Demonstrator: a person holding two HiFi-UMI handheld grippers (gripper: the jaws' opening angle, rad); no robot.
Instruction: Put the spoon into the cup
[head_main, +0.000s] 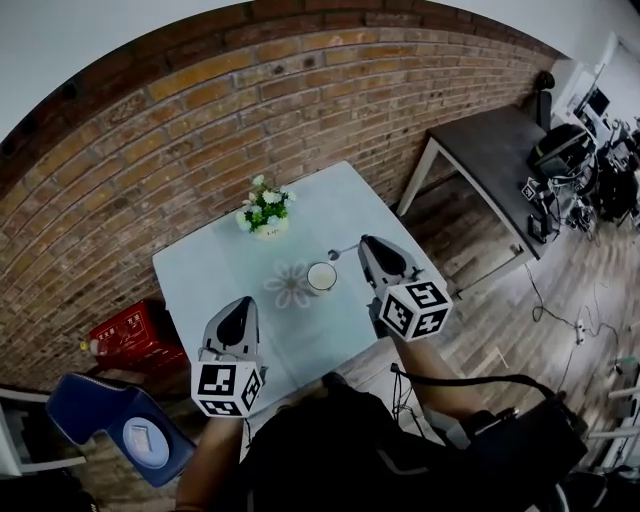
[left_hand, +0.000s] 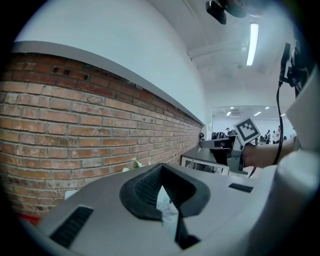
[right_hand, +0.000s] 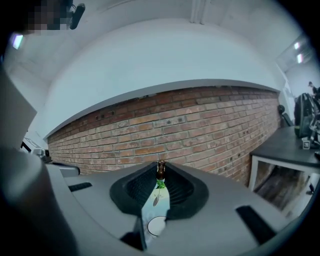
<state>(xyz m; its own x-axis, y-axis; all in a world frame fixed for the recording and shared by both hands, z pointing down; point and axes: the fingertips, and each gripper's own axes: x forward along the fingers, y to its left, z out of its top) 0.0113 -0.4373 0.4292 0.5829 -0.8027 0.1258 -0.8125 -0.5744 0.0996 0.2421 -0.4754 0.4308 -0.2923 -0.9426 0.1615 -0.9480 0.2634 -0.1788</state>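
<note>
Well, on the left, the left gripper (head_main: 241, 303) hovers over the near part of the counter (head_main: 200, 275), at about 8 o'clock from the cup. Its fingers (left_hand: 142, 187) are pressed together on nothing. It has no part in this job, so its only risk is a stray swing into the flower-shaped coaster (head_main: 290, 284) or the small pot of flowers (head_main: 265, 211) at 11 o'clock from the cup. The cup (head_main: 321, 277) stands upright near the middle of the counter, just beside the coaster, at the coaster's 3 o'clock. The spoon (head_main: 343, 250) lies flat on the counter close to the cup, at about 1 o'clock from it, not yet inside. The right gripper (head_main: 366, 242) hangs over the spoon's handle end, close to level. Its fingers (right_hand: 131, 192) are parted by only a narrow slit and pinch nothing

Several things could go wrong from here, as I judge it
- With the slit this narrow, the fingers would land on the handle instead of around it and shove the spoon into the cup or across the counter
- A thin handle lying flat on a hard top gives little to catch, so a level approach may scrape and miss
- The cup is close enough that the gripper's body could knock it over
- A pinch at the handle's very end would let the bowl swing and strike the rim
</note>
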